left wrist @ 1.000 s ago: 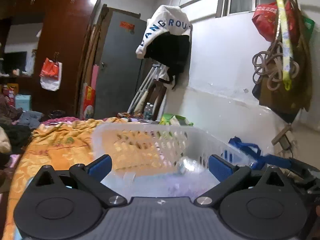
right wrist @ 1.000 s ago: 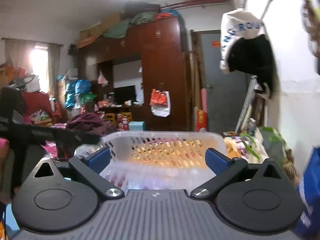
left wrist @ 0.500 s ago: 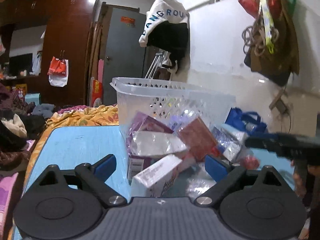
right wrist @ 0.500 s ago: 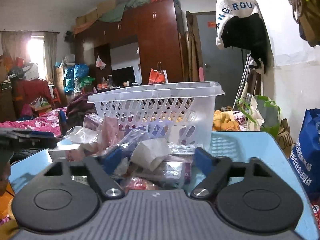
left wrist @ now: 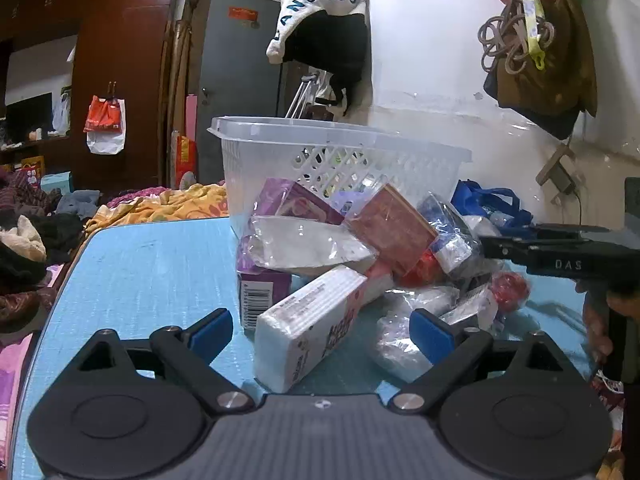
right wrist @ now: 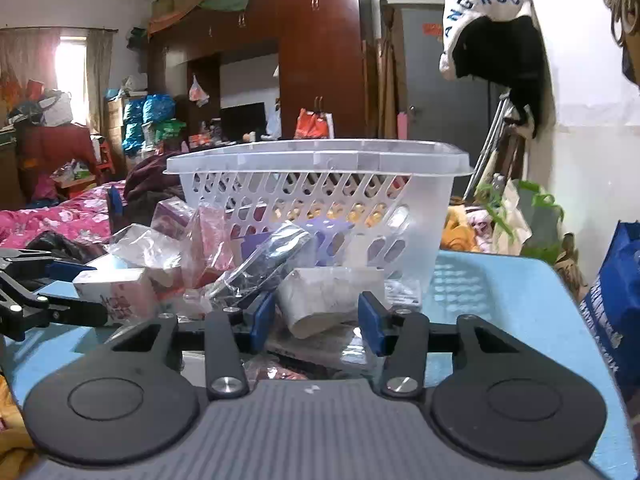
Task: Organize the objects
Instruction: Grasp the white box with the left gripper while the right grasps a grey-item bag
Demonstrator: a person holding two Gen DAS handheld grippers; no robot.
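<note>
Before the basket: white packet flanked by the closing right gripper; left gripper held wide around a white box.

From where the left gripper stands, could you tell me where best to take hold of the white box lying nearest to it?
Probably across the long side faces of the white box, near its closest end. It lies lengthwise toward the open left gripper, its far end propped on the pile, so a straight approach would put the fingers either side.

"ANGROU" on the hanging white garment; "DAS" on the right claw.
</note>
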